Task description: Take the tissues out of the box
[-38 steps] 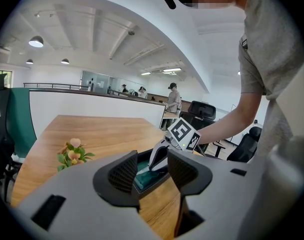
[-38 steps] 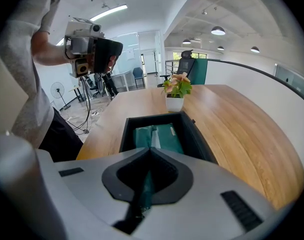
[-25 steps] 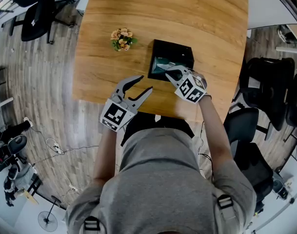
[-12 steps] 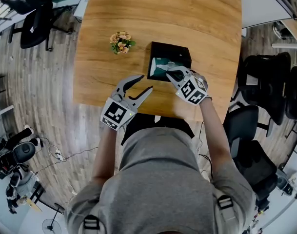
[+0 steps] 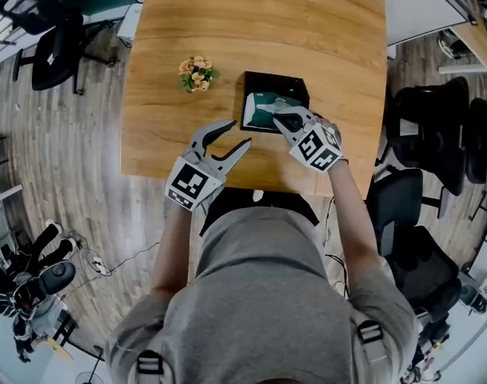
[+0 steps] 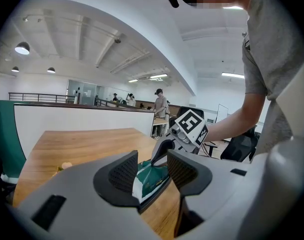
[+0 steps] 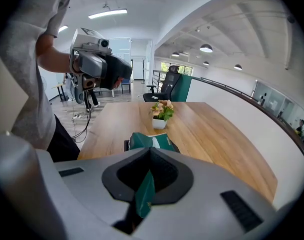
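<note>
The right gripper (image 5: 281, 118) was clamped on a corner of the green tissue pack (image 5: 261, 112), which sat largely inside the black box (image 5: 277, 81) on the wooden table (image 5: 267, 22). The left gripper (image 5: 237, 134) hung with jaws apart, holding nothing (near the table's front edge). The pull-out looked begun, not finished.

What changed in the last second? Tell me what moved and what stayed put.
The right gripper, shut on an edge of the green tissue pack, has lifted slightly, tipping the pack a little further up out of the black box. Nothing was newly grasped or let go. The left gripper stays open above the table's near edge. The box and the small flower pot have not moved.
</note>
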Demonstrator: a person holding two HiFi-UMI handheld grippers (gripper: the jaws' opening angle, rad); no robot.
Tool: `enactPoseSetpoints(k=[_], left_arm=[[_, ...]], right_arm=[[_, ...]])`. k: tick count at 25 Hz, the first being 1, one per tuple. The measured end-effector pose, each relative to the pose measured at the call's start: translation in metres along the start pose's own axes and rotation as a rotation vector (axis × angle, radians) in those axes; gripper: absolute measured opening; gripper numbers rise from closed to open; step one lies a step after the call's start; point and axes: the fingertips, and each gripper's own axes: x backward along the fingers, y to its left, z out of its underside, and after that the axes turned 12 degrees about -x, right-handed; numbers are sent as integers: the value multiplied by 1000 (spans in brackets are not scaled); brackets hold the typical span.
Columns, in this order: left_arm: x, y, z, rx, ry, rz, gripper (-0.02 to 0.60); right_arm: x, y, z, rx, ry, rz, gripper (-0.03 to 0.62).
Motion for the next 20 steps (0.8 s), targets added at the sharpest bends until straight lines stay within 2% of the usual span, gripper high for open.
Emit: enactPoseSetpoints(k=[15,20], left_arm=[[8,7,-12,-36,-30,18,196],[9,7,-19,-44,-32,2,196]], right_arm=[[30,-8,-31,-17,-68,84,5],[44,-9,-41,-11,-106,100,5]])
